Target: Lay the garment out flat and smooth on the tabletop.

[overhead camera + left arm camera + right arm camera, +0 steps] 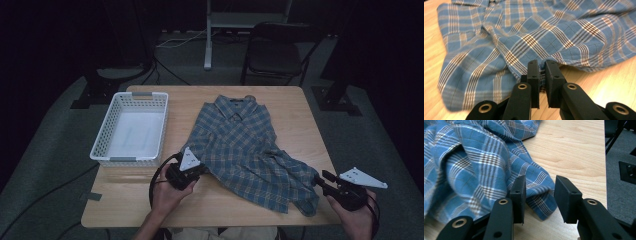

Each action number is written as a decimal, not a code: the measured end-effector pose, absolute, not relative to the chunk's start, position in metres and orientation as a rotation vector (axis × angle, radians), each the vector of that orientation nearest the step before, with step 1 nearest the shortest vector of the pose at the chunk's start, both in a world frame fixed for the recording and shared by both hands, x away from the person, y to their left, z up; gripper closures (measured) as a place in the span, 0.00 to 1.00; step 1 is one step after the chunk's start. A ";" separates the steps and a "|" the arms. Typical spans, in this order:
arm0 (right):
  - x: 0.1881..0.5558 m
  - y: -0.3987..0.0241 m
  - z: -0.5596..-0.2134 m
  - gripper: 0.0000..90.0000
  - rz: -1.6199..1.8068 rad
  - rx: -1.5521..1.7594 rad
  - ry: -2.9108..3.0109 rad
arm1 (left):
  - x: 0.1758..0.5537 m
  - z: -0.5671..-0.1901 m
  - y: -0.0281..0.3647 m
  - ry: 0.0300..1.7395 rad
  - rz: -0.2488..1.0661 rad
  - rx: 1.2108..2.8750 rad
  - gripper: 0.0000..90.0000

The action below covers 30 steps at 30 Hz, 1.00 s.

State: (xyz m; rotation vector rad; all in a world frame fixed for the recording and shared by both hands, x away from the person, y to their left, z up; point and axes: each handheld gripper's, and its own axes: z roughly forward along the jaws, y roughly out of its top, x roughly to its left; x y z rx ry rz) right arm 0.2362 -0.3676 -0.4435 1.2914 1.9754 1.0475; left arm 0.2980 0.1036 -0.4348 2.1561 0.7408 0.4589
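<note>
The left gripper was clamped on the plaid shirt's edge, while the right gripper stood with jaws apart around a cuff fold.

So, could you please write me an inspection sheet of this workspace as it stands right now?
Surface: wooden table, bare around the items.
Job's things: plaid shirt lying rumpled, collar at the far side; white basket to its left, empty.
Clutter: nothing seen.
Grippers: left gripper pinching the shirt's edge; right gripper open around a shirt corner.
Cables: black cable looping from the left gripper; more on the floor.
Surroundings: dark room, folding chair behind the table, stand bases on grey floor.
</note>
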 end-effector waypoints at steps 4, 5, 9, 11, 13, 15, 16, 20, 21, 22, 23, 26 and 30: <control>0.239 -0.368 -0.444 0.68 1.048 1.298 1.972 | 0.295 -0.438 0.113 0.762 0.458 2.155 0.93; 0.240 -0.368 -0.444 0.68 1.049 1.300 1.972 | 0.294 -0.439 0.115 0.770 0.460 2.154 0.93; 0.243 -0.368 -0.443 0.67 1.051 1.300 1.969 | 0.289 -0.441 0.126 0.798 0.463 2.154 0.93; 0.246 -0.366 -0.442 0.67 1.052 1.297 1.975 | 0.287 -0.442 0.131 0.816 0.463 2.152 0.93; 0.247 -0.365 -0.443 0.67 1.051 1.296 1.979 | 0.286 -0.445 0.136 0.832 0.458 2.151 0.93; 0.250 -0.363 -0.443 0.67 1.052 1.291 1.987 | 0.283 -0.447 0.141 0.842 0.456 2.159 0.93; 0.251 -0.362 -0.443 0.67 1.052 1.290 1.990 | 0.282 -0.448 0.144 0.849 0.458 2.164 0.93; 0.255 -0.358 -0.444 0.67 1.050 1.286 2.001 | 0.280 -0.451 0.154 0.879 0.460 2.158 0.93; 0.256 -0.357 -0.444 0.67 1.049 1.285 2.003 | 0.280 -0.452 0.156 0.886 0.461 2.161 0.93; 0.257 -0.356 -0.444 0.67 1.049 1.281 2.008 | 0.280 -0.454 0.158 0.894 0.465 2.162 0.93; 0.258 -0.356 -0.444 0.67 1.047 1.281 2.010 | 0.280 -0.455 0.161 0.903 0.466 2.161 0.93; 0.261 -0.354 -0.443 0.67 1.048 1.279 2.014 | 0.277 -0.458 0.168 0.926 0.464 2.150 0.93; 0.265 -0.351 -0.443 0.67 1.048 1.275 2.021 | 0.276 -0.461 0.174 0.945 0.456 2.135 0.93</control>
